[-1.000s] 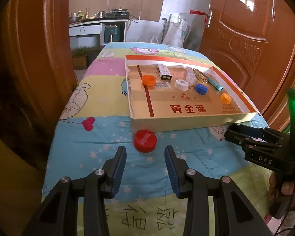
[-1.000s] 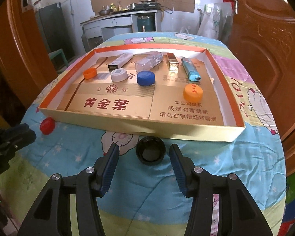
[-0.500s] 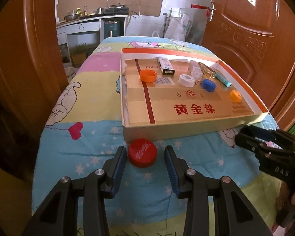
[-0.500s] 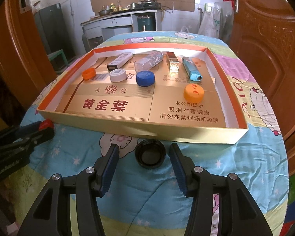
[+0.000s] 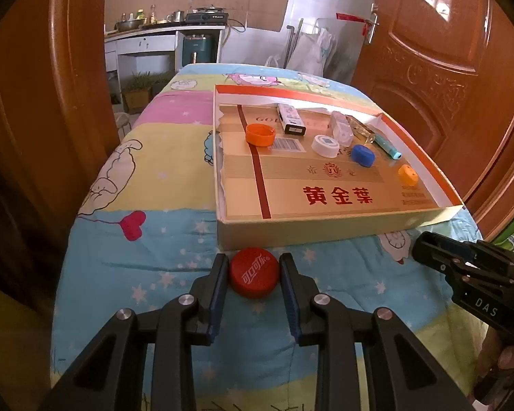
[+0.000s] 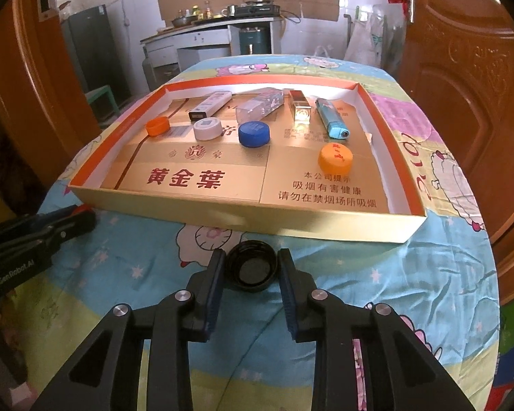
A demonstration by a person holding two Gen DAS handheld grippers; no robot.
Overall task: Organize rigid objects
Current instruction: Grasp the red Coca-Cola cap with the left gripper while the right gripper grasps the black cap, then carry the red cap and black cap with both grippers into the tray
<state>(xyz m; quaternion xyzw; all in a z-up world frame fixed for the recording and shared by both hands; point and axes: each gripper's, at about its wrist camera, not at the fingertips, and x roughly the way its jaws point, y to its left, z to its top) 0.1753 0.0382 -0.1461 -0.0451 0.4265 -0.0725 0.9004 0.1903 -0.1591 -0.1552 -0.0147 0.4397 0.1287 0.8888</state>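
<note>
A red bottle cap lies on the cartoon-print cloth just before the front wall of a shallow gold cardboard box. My left gripper has its jaws closing around it, and the blue pads touch both sides. In the right wrist view a black cap, hollow side up, rests before the box. My right gripper is closing on it, pads against its rim. Each gripper also shows in the other's view: right gripper, left gripper.
Inside the box lie an orange open cap, a white cap, a blue cap, a small orange cap, a teal lighter, a clear case and a white stick. Wooden doors flank the table.
Both grippers' jaws have narrowed from wide apart to touching their caps. The left gripper came forward so the red cap sits between its pads; the right hand has stayed put.
</note>
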